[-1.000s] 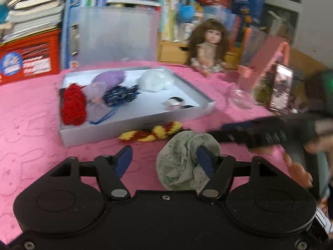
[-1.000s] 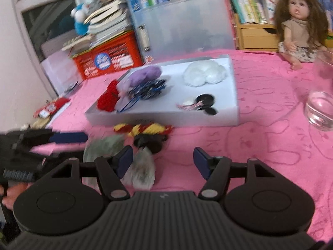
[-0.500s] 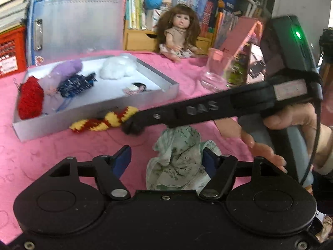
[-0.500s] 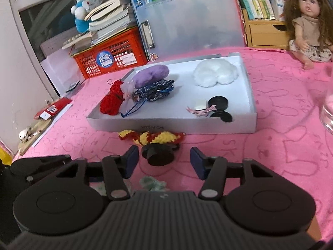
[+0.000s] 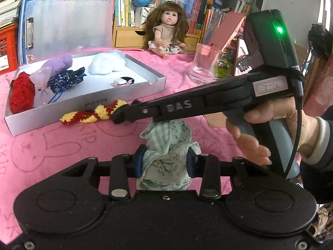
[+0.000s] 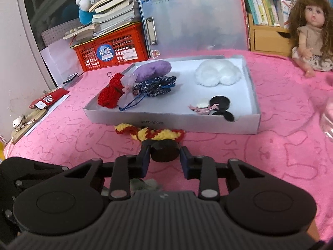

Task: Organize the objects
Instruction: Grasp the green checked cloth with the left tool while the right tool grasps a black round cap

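On the pink cloth-covered table, a crumpled green speckled cloth [image 5: 168,137] sits between the pads of my left gripper [image 5: 165,160]. Its jaws are closing and press on the cloth from both sides. My right gripper [image 6: 164,153] is closing its jaws on a small black round piece [image 6: 164,146], and both pads touch its sides. Just beyond lies a yellow-and-red crocheted band [image 6: 149,134]. In the left wrist view the right gripper [image 5: 117,116] reaches across to the end of the crocheted band [image 5: 93,114]. A grey shallow tray [image 6: 187,123] behind holds red, purple, navy and white soft items.
A doll [image 5: 168,33] sits at the back, with a clear glass [image 5: 205,66] to its right. A translucent file box [image 6: 195,23], a red crate [image 6: 110,52] and stacked books line the far edge. A hand [image 5: 270,120] holds the right gripper's handle.
Both pairs of jaws have closed in: the left onto the green cloth, the right onto the black round piece. The right gripper has come forward to the crocheted band.
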Demonstrator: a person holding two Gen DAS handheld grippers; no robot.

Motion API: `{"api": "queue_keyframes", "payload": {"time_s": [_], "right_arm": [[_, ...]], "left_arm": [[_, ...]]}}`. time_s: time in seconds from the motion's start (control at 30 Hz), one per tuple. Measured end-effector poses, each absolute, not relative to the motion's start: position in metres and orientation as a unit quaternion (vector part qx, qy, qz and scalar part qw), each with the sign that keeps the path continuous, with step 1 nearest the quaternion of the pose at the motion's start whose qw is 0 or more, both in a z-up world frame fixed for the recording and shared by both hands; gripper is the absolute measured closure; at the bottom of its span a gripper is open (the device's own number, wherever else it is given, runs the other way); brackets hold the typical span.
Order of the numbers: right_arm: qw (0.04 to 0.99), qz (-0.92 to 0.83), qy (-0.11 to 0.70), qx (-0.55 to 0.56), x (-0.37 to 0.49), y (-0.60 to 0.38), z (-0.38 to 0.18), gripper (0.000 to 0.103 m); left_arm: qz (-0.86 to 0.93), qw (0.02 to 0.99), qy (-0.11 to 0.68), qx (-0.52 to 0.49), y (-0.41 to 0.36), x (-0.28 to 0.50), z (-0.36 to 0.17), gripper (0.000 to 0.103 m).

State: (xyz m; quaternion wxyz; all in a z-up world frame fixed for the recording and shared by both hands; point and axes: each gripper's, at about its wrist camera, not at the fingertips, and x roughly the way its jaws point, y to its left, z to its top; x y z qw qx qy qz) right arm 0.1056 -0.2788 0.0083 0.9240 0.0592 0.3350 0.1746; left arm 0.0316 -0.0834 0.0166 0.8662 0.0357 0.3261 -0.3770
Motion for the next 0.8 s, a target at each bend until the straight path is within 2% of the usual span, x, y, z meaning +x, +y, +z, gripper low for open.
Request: {"api": "queue_keyframes", "payload": {"time_s": [0.8], "right_arm": [[0.938,0.124,0.313,0.083,0.087,-0.317,0.023,0.067]], "left_arm": [[-0.292,0.908,0.301,0.011,-0.047,0.04,0.039,0.068]]}}
